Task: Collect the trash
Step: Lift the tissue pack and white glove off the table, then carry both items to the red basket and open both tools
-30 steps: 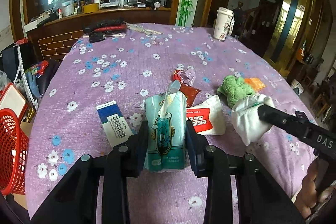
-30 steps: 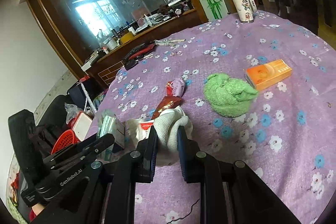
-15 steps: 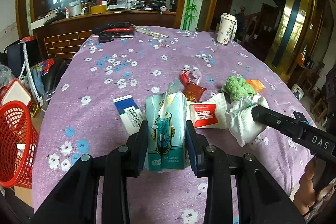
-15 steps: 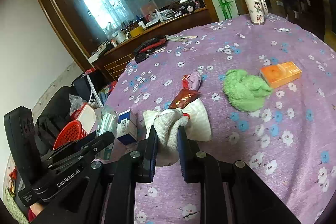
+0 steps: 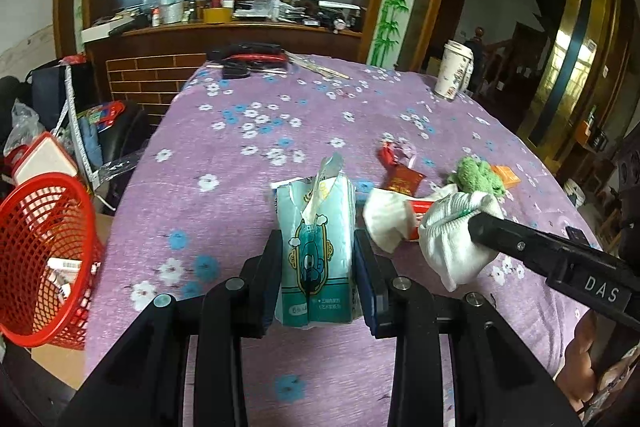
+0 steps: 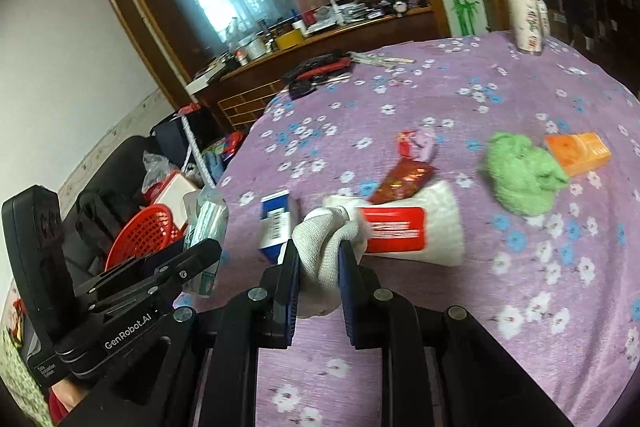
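Take the round table under its purple flowered cloth [image 5: 248, 187] as your landmark. Off its left edge, below the tabletop, stands the red plastic mesh basket [image 5: 44, 251], which looks like the place for the trash and already has some packaging in it.

Your left gripper [image 5: 316, 267] is clamped on the teal soft-plastic tissue pack [image 5: 316, 239], held upright above the near part of the table, with a tuft of tissue poking from its torn top. I judge it light and squashy. The film is probably slick, so a hold across its broad middle, as you have it, seems the safest. The jaws stand part open, as wide as the pack.

Your right gripper [image 6: 319, 267] is nearly closed, pinching the balled white knitted cloth [image 6: 324, 251], also above the near part of the table, to the right of the tissue pack. It looks soft and light and will give under the pads, so a hold on the thick of the bundle should keep it.

On the table lie a white pouch with a red label [image 6: 404, 231], a crumpled green cloth [image 6: 520, 175], an orange box [image 6: 580, 151], a blue and white carton [image 6: 276, 219] and a red foil wrapper [image 6: 404, 179].
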Motion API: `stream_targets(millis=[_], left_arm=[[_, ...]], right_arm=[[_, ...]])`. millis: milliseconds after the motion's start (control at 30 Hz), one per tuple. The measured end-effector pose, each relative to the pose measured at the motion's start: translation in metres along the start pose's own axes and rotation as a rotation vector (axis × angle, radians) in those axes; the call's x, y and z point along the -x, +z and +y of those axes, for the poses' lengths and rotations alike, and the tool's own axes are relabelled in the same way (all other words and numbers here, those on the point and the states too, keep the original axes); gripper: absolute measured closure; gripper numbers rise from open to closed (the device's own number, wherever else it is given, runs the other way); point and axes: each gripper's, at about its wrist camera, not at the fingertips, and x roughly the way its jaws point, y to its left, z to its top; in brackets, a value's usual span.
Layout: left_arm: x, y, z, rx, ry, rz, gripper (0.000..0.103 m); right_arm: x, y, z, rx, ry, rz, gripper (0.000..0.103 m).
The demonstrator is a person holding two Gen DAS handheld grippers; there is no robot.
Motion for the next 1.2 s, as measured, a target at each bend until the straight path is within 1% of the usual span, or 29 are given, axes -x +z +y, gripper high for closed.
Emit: stream_targets(millis=[267,400,533,633,800,933,1000,1133,1200], left_arm=[[0.019,0.000,0.041,0.067,0.030,-0.032,0.070],[0.035,0.000,0.069,0.104,0.056,-0.062,0.070],[0.056,0.002,0.107,0.151,0.102,-0.095,0.070],[0.071,0.001,0.141,0.194,0.150,-0.120,0.070],[0.084,-0.005,0.192,0.262,0.216,-0.126,0.070],[0.092,-0.013,0.230,0.321,0.256,-0.124,0.070],[0.095,-0.017,0.243,0.343,0.271,-0.126,0.070],[0.098,-0.021,0.257,0.367,0.285,-0.126,0.069],[0.097,-0.022,0.261,0.371,0.292,-0.124,0.065]], right_arm=[[-0.025,0.003,0.042,0.073,0.029,0.042,0.083],[-0.039,0.008,0.070,0.113,0.063,0.070,0.083],[-0.055,0.011,0.108,0.173,0.099,0.096,0.083],[-0.067,0.013,0.141,0.223,0.137,0.112,0.083],[-0.090,0.017,0.194,0.285,0.201,0.132,0.083],[-0.111,0.019,0.223,0.303,0.228,0.158,0.082],[-0.122,0.019,0.235,0.306,0.243,0.169,0.082],[-0.142,0.019,0.254,0.316,0.245,0.187,0.081],[-0.151,0.020,0.261,0.318,0.249,0.187,0.077]])
